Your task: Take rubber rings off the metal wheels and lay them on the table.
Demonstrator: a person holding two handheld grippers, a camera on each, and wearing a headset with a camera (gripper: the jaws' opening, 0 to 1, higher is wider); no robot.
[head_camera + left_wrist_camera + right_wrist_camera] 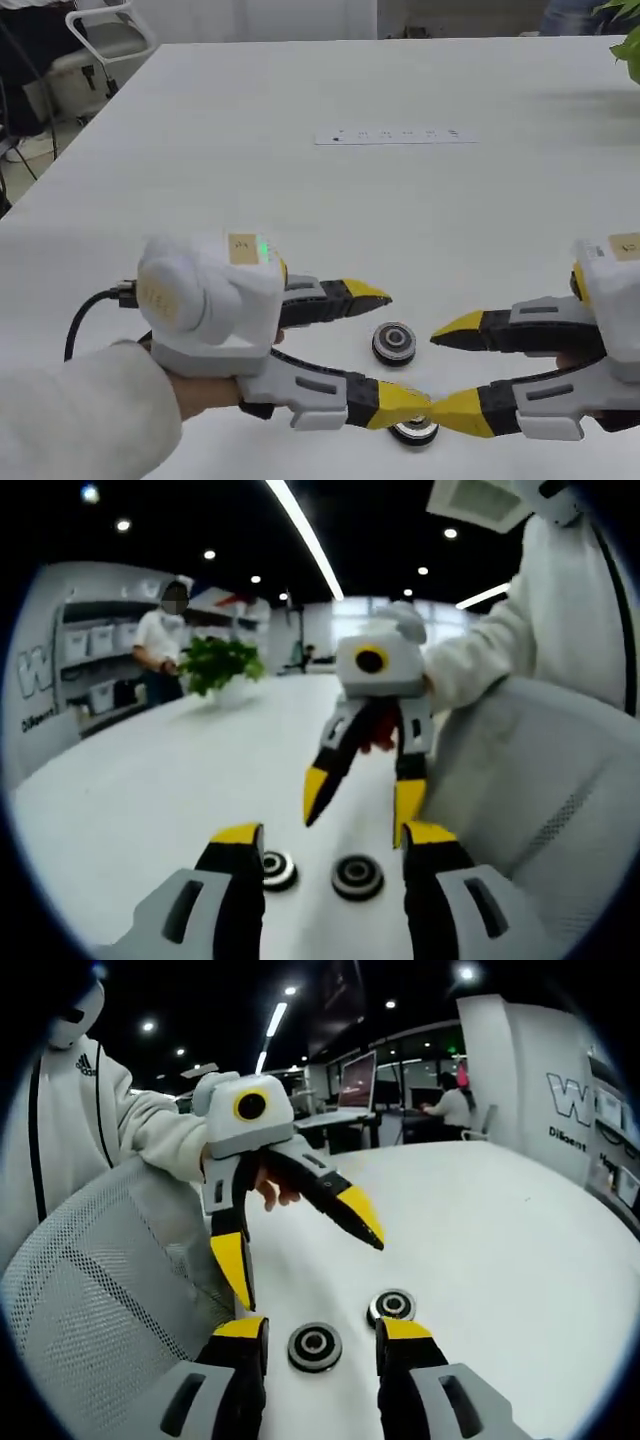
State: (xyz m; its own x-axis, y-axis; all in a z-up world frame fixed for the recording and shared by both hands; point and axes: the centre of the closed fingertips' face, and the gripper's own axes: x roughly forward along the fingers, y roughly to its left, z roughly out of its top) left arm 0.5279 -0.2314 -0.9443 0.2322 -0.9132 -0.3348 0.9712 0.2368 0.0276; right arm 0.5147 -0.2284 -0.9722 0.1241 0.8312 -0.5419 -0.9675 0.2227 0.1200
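Left tool (pixel 405 350) and right tool (pixel 436 372) both wide open, empty, lower jaws almost touching over near wheel (pixel 414 431): clash them and you could skid it across the worktop (pixel 300 200).

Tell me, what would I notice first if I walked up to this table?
The left gripper and right gripper jump out: white and grey, with yellow-tipped fingers, both open, pointing at each other low over the white table. Between their tips sit two small round wheels, the far wheel and the near wheel.
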